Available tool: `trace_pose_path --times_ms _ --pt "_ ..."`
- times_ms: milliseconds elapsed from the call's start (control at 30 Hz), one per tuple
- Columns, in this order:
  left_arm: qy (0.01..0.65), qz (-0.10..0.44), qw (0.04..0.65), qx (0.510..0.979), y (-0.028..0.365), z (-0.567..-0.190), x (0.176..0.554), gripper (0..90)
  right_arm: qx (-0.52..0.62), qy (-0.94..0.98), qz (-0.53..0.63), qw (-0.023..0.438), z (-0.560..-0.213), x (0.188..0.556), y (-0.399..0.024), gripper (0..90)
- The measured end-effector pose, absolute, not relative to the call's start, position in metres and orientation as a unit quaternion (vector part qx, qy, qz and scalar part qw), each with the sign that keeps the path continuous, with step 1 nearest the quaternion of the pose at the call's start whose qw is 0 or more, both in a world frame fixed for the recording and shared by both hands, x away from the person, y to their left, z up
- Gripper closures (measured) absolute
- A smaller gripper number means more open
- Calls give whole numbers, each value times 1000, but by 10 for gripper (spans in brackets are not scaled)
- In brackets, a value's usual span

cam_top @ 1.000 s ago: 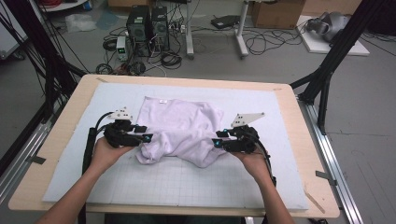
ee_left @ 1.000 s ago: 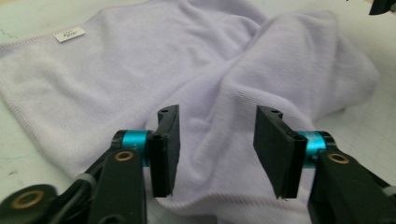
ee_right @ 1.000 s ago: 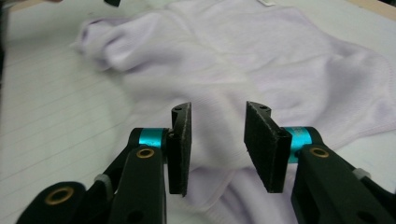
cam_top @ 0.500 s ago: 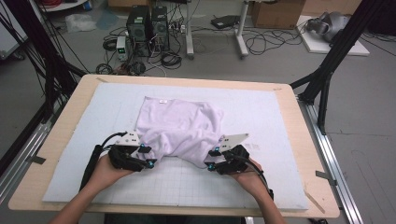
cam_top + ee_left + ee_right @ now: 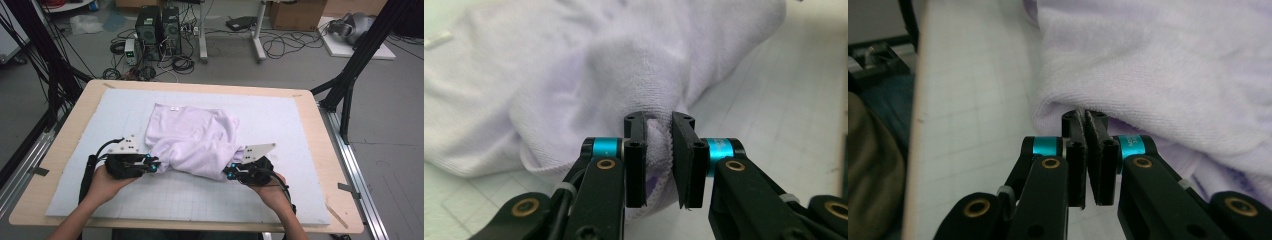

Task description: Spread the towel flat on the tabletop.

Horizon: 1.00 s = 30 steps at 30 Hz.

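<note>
You have one pale lilac terry-cloth towel [image 5: 192,140] lying rumpled on the white gridded foam mat [image 5: 280,120], which covers the light wooden table [image 5: 325,150], and its near edge sits between your two hand-held grippers. Your left gripper [image 5: 659,160] has just been closing, and its jaws now pinch a bunched fold of the towel's left corner. Your right gripper [image 5: 1090,160] has also just been closing; its jaws are pressed nearly together on a thin hem at the right corner (fabric visible between the pads).

The left hand-held gripper [image 5: 658,150] has just closed, pinching a fold of the lilac towel [image 5: 589,75] over the gridded mat [image 5: 774,95]
</note>
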<state>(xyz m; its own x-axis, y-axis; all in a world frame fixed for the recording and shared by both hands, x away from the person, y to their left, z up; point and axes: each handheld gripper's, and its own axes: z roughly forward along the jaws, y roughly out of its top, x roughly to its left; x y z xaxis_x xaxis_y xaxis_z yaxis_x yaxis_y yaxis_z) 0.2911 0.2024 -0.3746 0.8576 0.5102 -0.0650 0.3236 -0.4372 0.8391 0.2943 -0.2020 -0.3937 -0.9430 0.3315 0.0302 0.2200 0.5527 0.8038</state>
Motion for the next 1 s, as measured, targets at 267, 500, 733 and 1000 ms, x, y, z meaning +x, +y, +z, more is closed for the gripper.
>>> trace_pose_path --times_ms 267,500,733,1000 --pt "278 106 487 821 215 -361 303 770 174 855 483 74 -361 291 -219 875" --pt "352 113 444 816 204 -403 362 774 284 844 451 64 -395 355 -227 874" --pt "398 112 440 797 206 -431 391 773 328 843 425 40 -426 392 -227 871" --pt "370 127 459 798 218 -405 369 602 299 843 441 77 -404 371 -228 754"
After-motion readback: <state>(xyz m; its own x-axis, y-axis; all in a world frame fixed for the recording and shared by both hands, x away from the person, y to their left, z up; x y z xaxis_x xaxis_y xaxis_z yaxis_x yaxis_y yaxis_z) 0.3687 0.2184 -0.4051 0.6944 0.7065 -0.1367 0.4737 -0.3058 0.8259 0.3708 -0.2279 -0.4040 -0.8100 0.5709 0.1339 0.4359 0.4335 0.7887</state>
